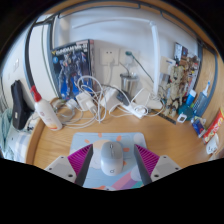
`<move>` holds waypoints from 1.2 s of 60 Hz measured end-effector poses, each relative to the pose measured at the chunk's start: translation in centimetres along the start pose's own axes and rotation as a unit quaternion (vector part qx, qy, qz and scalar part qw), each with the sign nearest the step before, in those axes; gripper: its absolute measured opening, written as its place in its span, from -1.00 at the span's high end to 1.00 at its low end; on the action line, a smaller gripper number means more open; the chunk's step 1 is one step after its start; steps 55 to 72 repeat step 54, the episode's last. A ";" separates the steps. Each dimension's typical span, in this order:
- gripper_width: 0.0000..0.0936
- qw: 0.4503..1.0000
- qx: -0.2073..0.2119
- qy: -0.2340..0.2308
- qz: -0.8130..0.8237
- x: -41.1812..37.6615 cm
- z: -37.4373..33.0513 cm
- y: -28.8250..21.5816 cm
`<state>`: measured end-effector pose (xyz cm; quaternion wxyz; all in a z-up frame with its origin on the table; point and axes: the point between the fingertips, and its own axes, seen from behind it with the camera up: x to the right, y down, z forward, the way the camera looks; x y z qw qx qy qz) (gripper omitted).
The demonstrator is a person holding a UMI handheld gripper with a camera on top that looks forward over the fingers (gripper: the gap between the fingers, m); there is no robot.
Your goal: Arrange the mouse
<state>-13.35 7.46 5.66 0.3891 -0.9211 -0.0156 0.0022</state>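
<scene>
A white computer mouse (113, 157) lies on a pastel mouse pad (112, 138) on the wooden desk (175, 140). My gripper (113, 166) is open around it. The mouse stands between the two fingers, with a narrow gap at each side. The left finger's pink pad (76, 162) and the right finger's pink pad (148, 160) flank the mouse. The mouse rests on the pad under its own weight.
Beyond the mouse pad lie tangled white cables and chargers (118, 102). A dark picture box (70, 65) stands against the back wall. A white bottle with a red tip (45, 110) lies at the left. Small bottles and figures (190, 100) crowd the right.
</scene>
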 end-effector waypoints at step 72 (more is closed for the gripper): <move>-0.82 0.994 0.107 -0.024 -0.006 -4.1 -23.3 -7.9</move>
